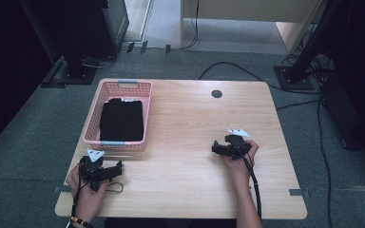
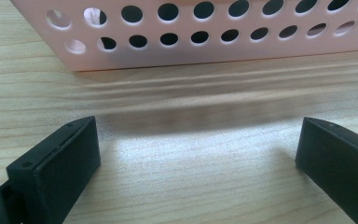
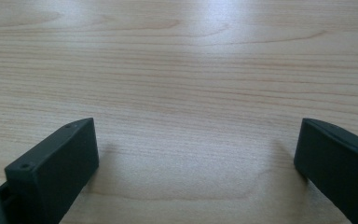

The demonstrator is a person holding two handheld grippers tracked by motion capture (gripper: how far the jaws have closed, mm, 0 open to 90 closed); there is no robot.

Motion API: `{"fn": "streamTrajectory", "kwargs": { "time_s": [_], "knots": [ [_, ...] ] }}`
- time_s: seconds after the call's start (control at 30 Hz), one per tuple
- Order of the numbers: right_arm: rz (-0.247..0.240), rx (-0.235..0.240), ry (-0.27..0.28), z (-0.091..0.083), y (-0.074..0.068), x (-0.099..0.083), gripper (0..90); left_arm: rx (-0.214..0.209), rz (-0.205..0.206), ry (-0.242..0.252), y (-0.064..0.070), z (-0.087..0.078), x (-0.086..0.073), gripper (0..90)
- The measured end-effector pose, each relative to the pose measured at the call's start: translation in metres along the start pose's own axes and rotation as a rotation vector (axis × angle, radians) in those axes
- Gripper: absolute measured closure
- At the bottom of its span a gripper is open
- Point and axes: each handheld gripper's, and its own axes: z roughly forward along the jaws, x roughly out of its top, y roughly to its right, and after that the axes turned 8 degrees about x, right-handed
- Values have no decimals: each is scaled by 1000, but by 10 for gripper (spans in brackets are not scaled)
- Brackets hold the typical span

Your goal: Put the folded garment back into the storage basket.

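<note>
On the smooth wooden counter [image 1: 185, 123] with rounded corners sits a pink plastic basket [image 1: 93, 118] full of round holes. Something black and soft [image 1: 121, 119] lies folded inside; what it is, I cannot tell. Left tongs [image 1: 119, 167] rest near the basket's front wall, spread wide with nothing between them. Right tongs [image 1: 215, 147] lie well apart, also wide and bare. Each hand grips from behind.

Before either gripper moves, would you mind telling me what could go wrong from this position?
1. The open left gripper sits right by the pink basket; pushing forward could shove the light basket across the table rather than reach inside.
2. The folded black cloth lies low inside, so the jaws might catch the rim.
3. The right gripper trails a cable that could snag on the table edge.
</note>
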Motion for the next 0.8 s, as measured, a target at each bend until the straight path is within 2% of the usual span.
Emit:
{"fn": "streamTrajectory", "kwargs": {
  "time_s": [0.8],
  "knots": [
    [18,-16,1,-8,19,-5,0,0,0,0,0,0,0,0]
  ]
}}
